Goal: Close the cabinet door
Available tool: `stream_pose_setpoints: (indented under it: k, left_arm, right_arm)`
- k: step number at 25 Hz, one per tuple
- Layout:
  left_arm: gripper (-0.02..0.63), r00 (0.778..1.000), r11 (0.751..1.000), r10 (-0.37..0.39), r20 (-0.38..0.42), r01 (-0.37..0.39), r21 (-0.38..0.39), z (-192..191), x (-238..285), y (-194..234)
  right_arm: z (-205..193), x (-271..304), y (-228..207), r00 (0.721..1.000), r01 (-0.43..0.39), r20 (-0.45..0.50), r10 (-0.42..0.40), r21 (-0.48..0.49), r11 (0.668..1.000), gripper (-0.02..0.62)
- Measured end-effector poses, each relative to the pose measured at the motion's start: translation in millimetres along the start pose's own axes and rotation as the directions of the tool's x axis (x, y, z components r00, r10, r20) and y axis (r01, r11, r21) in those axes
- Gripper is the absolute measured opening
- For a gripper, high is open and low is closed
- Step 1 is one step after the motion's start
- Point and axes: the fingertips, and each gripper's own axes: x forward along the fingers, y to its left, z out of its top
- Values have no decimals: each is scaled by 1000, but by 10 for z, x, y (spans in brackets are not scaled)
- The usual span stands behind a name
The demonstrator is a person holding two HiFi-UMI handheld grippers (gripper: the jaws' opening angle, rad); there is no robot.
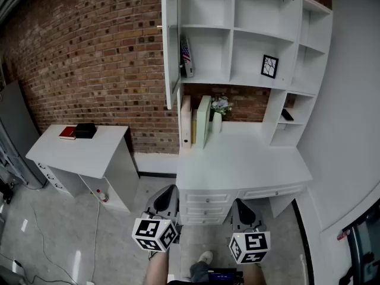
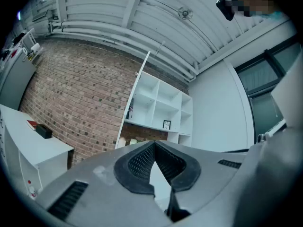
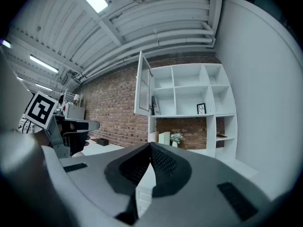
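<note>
The white cabinet door [image 1: 169, 43] stands swung open, edge-on to me, at the left end of the white shelf unit [image 1: 249, 31] above the desk [image 1: 237, 159]. The door [image 2: 136, 96] also shows in the left gripper view, and as the door [image 3: 143, 89] in the right gripper view. Both grippers hang low in front of the desk drawers, well short of the door. My left gripper [image 1: 168, 192] [image 2: 154, 144] is shut with nothing in it. My right gripper [image 1: 241, 203] [image 3: 150, 145] is likewise shut and empty.
A white side table [image 1: 83, 153] with a red book [image 1: 67, 133] and a black box [image 1: 86, 130] stands left, by the brick wall [image 1: 89, 46]. Upright books [image 1: 203, 121] and a small plant [image 1: 219, 107] sit on the desk; a framed picture [image 1: 269, 66] is in a shelf. A person's shoe [image 1: 205, 257] shows below.
</note>
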Motion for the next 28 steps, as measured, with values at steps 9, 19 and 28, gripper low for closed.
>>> stream_pose_setpoints:
  k: [9,19,28]
  left_arm:
    - [6,1000,1000,-10,-5,10,-22,-34,24,-41]
    - [6,999,999,-25,-33,26,33,-223,376,14]
    - [6,999,1000,-13,-34,13,20,-318,1481,495]
  right_arm:
    - [-5,-30,-43,1000,-5,-1,5,1,1000,0]
    - [-64,263,-218,1000,18,11,-18,29,999,2]
    - [-36,1351,-589,1000,28,8,-28,54,998,2]
